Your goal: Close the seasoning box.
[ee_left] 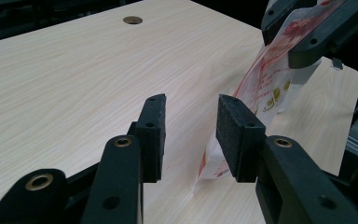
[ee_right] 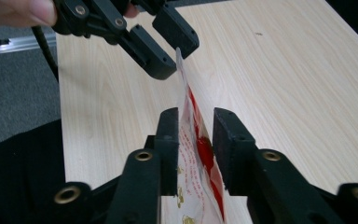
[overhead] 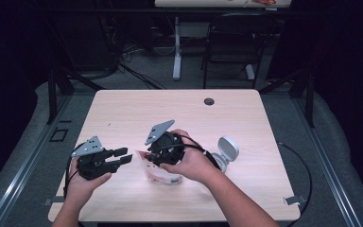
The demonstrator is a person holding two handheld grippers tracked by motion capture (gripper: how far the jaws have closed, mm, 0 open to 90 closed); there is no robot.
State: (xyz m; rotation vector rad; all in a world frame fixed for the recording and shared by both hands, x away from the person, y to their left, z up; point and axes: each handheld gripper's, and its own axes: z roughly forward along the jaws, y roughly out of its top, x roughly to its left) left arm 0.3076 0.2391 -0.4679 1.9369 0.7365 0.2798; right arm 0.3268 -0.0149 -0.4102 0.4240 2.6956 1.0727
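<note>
A lab or recording studio is indicated. A light wood-grain bench (overhead: 123, 113) with a round cable hole (overhead: 209, 101) near its far edge is set on grey carpet (overhead: 23, 156) and is enclosed by black curtains (overhead: 9, 42) on both sides. Loose cables (overhead: 137, 73) are seen trailing on the floor past the far edge, beside a white desk leg (overhead: 177, 47) and a black folding chair (overhead: 231, 42). Black stand legs (overhead: 59, 82) are planted off the far corners.

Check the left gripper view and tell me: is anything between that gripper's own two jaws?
No: the left gripper has bare table between its jaws, and the printed bag stands beyond them.
</note>
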